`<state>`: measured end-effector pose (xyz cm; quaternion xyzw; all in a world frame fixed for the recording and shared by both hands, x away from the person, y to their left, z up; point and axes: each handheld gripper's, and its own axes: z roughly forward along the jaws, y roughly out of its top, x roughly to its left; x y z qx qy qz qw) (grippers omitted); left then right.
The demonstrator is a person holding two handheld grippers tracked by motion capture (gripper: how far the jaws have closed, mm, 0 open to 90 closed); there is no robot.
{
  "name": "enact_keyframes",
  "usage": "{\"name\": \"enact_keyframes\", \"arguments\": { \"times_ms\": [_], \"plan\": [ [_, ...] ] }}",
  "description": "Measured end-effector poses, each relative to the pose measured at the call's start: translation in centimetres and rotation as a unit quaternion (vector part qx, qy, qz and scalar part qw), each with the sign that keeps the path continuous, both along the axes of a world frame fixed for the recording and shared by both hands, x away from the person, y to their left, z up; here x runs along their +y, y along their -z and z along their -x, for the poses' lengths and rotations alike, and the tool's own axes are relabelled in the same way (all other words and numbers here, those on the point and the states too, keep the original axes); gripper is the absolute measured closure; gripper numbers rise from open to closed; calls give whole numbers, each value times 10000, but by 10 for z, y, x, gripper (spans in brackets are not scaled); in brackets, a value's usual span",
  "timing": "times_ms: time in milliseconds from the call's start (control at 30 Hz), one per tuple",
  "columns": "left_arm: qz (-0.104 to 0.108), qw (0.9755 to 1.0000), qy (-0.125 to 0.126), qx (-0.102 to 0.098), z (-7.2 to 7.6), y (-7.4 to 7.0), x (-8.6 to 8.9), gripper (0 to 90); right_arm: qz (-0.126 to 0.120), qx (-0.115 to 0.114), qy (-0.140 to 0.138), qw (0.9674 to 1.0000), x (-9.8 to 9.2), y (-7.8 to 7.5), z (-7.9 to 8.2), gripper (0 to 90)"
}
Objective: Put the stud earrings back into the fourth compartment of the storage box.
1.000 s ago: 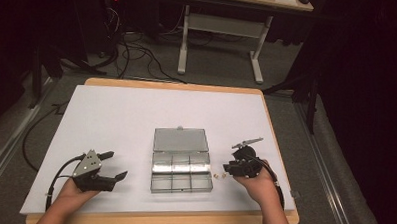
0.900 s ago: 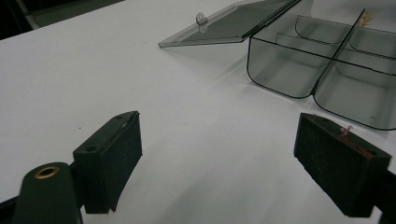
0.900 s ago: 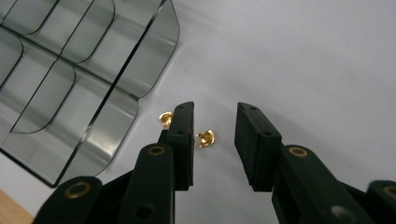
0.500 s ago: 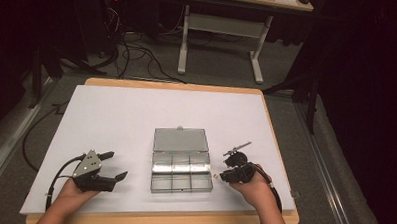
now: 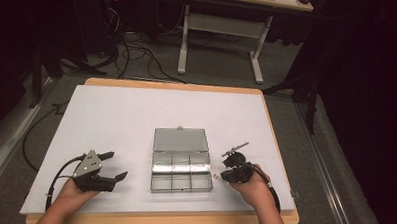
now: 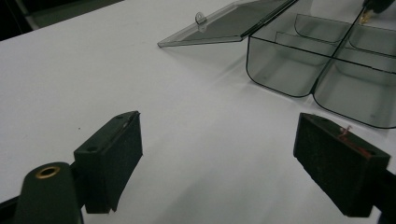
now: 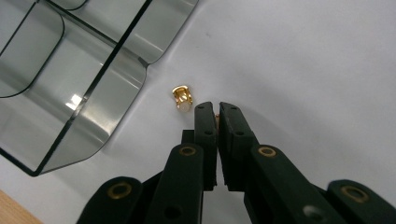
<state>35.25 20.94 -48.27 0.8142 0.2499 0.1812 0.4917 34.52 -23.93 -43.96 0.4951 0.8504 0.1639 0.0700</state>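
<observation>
- Step in hand: picking small gold parts off the desk (image 5: 136, 114) to sort into the clear compartment box (image 5: 181, 173), lid flipped open toward the far side.
- Right gripper (image 7: 215, 111): fingers have just been closing and are now pinched nearly together. A sliver of gold shows between the tips, so they may grip a small part; cannot confirm.
- Gold piece (image 7: 181, 98) lies on the desk just beside those tips, near the box's corner, not held.
- Left gripper (image 5: 117, 166): fingers wide open, nothing between them, parked well apart from the box.
- Next, in my judgement: lift gently, check the part stays pinched, carry it over a compartment, release. If empty, reopen and re-centre.
</observation>
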Motion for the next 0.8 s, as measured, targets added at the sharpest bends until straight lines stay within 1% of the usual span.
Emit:
{"name": "enact_keyframes", "arguments": {
  "times_ms": [67,167,267,300,367,400,433,533,667,800],
  "plan": [
    [-6,10000,-2,-6,0,0,0,160,3,-31,-17,10000,0,-1,0,874],
    [-9,10000,-2,-6,0,0,0,161,-65,-91,-3,9999,-2,-5,0,876],
    [-12,10000,5,-3,0,0,0,161,-84,-97,-13,9999,-3,-6,0,877],
    [-17,10000,10,-4,0,0,0,163,-157,-125,-6,9998,-4,-7,0,877],
    [-22,10000,16,-10,0,0,0,164,-173,-130,-2,9998,-4,-8,-1,877],
    [-27,10000,15,-15,0,0,0,164,-246,-142,1,9996,-4,-11,-1,877],
    [-27,10000,10,-23,0,0,-1,164,-246,-142,1,9996,-4,-11,-1,877],
    [-28,10000,-2,-59,1,0,-1,164,-326,-214,-16,9992,-3,-17,-2,877],
    [-2,10000,-33,-86,2,0,0,164,-449,-265,-121,9986,1,-24,-5,877],
    [-6,9999,-83,-77,3,0,1,160,-497,-331,-233,9979,7,-30,-7,877]
  ]
}}
